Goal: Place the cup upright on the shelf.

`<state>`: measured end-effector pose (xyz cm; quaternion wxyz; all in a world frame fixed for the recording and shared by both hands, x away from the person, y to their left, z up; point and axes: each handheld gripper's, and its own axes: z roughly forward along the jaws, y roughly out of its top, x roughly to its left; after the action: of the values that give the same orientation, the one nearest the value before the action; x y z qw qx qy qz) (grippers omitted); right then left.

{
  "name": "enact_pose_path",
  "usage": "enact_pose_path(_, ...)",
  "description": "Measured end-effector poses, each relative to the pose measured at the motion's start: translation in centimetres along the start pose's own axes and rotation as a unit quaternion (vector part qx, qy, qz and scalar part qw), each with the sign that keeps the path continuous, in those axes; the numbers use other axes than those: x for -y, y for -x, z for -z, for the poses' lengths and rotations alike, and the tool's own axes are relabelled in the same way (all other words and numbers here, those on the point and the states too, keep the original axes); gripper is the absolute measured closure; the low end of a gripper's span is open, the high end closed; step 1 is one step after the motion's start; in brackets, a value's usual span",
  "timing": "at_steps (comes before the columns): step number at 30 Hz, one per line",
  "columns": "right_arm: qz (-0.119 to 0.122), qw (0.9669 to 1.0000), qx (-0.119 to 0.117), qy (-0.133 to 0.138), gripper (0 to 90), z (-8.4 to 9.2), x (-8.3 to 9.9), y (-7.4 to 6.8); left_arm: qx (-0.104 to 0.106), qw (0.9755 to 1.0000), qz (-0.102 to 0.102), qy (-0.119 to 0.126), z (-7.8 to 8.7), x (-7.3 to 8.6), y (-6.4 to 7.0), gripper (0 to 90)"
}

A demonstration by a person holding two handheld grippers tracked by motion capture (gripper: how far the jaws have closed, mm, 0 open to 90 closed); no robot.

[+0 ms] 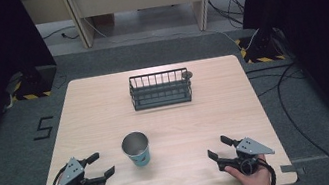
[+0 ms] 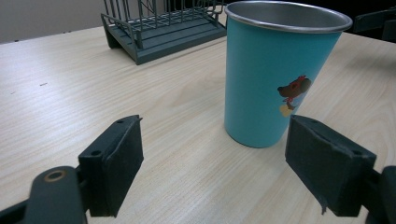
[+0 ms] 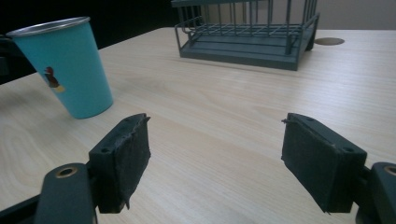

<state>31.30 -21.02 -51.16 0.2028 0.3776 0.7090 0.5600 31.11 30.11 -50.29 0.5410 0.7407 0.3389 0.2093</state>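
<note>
Two grippers rest at the worktop's near edge, both with jaws spread wide and holding nothing. The worktop (image 1: 104,107) is pale wood grain, standing on grey carpet with cables trailing at the right. A dark wire rack (image 1: 160,89) sits toward the far edge. The teal cup (image 1: 136,149) stands upright near the front, just beside the left gripper (image 1: 99,165); the right gripper (image 1: 218,147) is well apart. A careless approach could clip the rim and tip it, I'd think.
</note>
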Motion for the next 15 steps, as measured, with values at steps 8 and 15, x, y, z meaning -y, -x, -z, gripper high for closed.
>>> enact_pose_path(8, 0.028, 0.9988, -0.04, -0.001, 20.3, -1.2, -1.7, -1.6, 0.0, 1.0, -0.003, -0.001, 0.5, -0.7, -0.3, 18.3)
enact_pose_path(15, 0.045, 0.9969, -0.064, -0.006, 20.1, -3.1, -2.8, -2.9, 0.0, 1.0, -0.005, 0.006, 0.6, -1.5, -0.6, 18.4)
